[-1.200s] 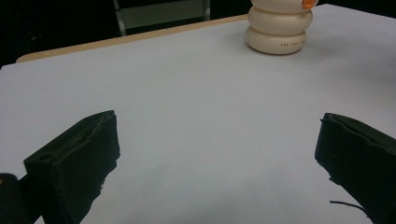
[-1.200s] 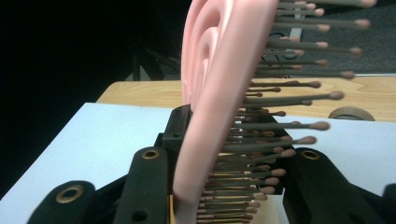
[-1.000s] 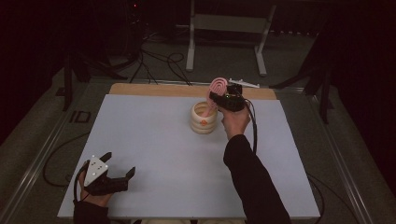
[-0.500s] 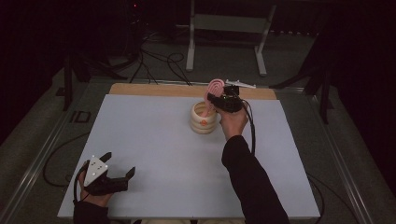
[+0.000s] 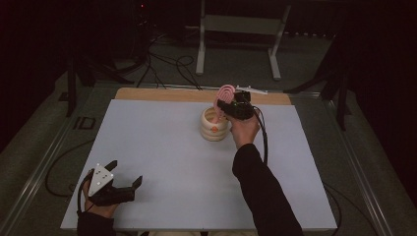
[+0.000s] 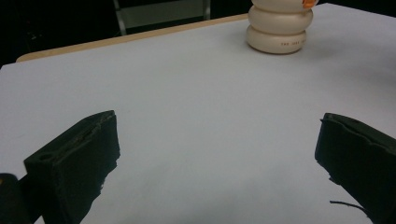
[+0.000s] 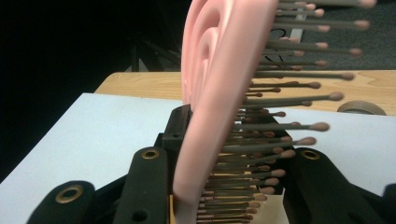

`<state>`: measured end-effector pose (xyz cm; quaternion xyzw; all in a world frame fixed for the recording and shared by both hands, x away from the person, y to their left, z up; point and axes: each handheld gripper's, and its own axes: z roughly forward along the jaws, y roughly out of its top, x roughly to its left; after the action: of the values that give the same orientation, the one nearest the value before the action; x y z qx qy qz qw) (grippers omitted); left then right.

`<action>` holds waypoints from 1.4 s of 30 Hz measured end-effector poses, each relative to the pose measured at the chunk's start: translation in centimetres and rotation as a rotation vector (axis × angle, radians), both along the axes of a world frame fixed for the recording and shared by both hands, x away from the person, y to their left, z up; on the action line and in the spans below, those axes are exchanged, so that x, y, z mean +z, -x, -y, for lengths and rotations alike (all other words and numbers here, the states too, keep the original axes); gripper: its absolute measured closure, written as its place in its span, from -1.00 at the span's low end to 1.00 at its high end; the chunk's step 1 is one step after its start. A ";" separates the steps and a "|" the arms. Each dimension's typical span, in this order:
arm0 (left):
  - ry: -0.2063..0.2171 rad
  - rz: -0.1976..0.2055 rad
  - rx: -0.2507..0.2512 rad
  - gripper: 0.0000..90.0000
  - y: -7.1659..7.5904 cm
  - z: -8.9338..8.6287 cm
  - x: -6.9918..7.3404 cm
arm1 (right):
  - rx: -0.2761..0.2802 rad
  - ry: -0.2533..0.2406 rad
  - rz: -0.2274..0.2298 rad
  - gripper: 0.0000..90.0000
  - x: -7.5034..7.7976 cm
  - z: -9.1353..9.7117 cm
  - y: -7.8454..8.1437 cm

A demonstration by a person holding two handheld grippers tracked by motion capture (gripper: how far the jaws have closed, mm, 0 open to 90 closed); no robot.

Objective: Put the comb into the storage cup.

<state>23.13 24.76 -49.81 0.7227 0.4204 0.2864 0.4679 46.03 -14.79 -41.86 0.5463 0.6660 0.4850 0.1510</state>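
One pink hairbrush is clamped in the right claw, bristles sticking out sideways, its handle end dipping toward the mouth of the cream ribbed holder at the far middle of the counter. Held upright like that, it looks ready to drop handle-first into the holder. Well apart, at the near left corner, the left claw rests on the counter with jaws spread and nothing between them, probably kept out of the way.

Pink hairbrush upright, bristles sideways, above cream ribbed holder.
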 end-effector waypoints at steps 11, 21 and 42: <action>-0.001 -0.001 0.000 -0.98 0.0 0.0 0.0 | -0.001 -0.002 0.000 0.40 -0.2 -0.1 0.0; 0.000 -0.004 0.001 -0.98 0.0 0.0 0.0 | -0.008 -0.021 -0.008 0.40 -0.4 0.4 -0.1; -0.005 -0.007 -0.002 -0.98 0.0 0.1 -0.1 | -0.037 -0.046 -0.026 0.36 -0.9 1.8 -0.1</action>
<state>23.16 24.66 -49.88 0.7253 0.4207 0.2843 0.4649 46.13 -16.56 -42.77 0.5681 0.6461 0.4904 0.1387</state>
